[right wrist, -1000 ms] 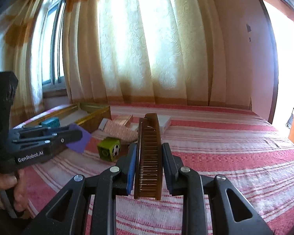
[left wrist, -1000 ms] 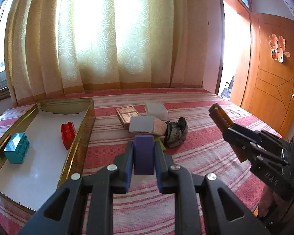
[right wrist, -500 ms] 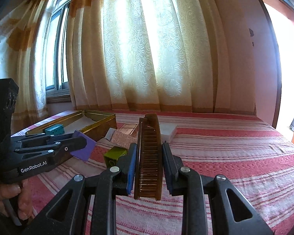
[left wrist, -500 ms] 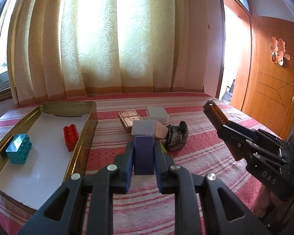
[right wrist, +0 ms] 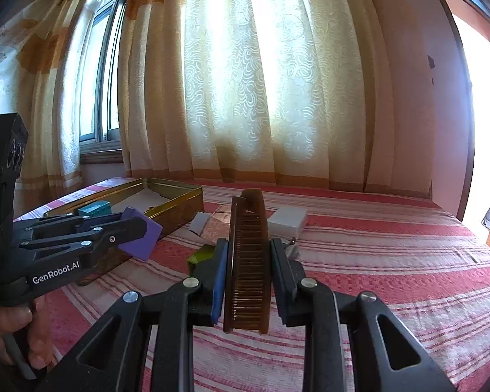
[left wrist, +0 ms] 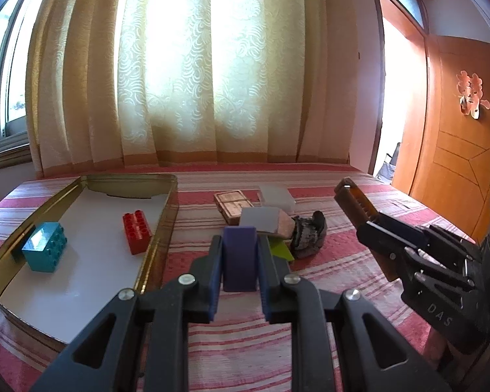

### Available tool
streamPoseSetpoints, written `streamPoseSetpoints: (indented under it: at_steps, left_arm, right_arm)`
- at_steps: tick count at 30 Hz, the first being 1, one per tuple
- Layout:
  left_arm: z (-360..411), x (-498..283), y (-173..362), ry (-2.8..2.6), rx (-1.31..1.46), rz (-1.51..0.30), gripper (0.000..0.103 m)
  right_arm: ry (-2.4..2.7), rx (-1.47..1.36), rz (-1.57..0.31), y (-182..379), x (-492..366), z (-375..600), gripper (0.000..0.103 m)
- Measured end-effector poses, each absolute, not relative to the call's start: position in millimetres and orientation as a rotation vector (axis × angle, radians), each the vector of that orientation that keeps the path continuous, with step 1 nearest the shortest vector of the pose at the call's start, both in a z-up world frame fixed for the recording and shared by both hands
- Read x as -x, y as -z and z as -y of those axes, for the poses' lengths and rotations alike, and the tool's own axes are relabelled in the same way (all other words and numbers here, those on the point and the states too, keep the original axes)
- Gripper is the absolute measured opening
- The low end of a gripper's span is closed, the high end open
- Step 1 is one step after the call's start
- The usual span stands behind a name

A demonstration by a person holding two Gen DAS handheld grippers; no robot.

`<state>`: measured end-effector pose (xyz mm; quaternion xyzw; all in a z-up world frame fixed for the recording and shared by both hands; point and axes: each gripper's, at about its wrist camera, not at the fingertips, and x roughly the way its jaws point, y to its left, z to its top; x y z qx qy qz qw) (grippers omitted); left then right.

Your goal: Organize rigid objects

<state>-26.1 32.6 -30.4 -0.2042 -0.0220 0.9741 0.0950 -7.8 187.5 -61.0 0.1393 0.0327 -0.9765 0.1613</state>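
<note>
1. Left wrist view: my left gripper (left wrist: 239,269) is clamped on a purple block (left wrist: 239,258), lifted above the striped cloth (left wrist: 245,343). The gold tin tray (left wrist: 161,228) lies to the left of it, with a teal brick (left wrist: 45,251) and a red brick (left wrist: 137,232) already on its white floor. I judge this to be the carry step: the block is picked but not yet placed.

2. Same view, ahead of the block: a small pile remains on the cloth, namely a brown patterned box (left wrist: 232,204), a white box (left wrist: 276,196), a grey-topped card box (left wrist: 266,222), a green cube (left wrist: 279,250) mostly hidden by my finger, and a dark lumpy item (left wrist: 308,233). My right gripper (left wrist: 380,228) shows at the right edge.

3. Right wrist view: my right gripper (right wrist: 249,272) is closed on a brown comb (right wrist: 248,261), held on edge between the pads with its far end pointing away. The left gripper (right wrist: 121,232) with the purple block (right wrist: 140,236) hangs just beside the tray's near corner (right wrist: 179,209), above the cloth.

4. Next, as I judge it: swing the left gripper leftward over the tray rim, lower the block onto bare white floor apart from the two bricks, then release. The comb should follow; it is long, so I would lay it along the tray.
</note>
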Motion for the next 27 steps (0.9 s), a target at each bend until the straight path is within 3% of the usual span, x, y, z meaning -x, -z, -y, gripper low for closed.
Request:
streamPoseSetpoints:
  at_steps: [27]
  left_arm:
    - [1,17,28,-2.949,0.546,0.125,0.018]
  right_arm:
    - [2.708,-0.416,-0.167,63,7,-147,0.028]
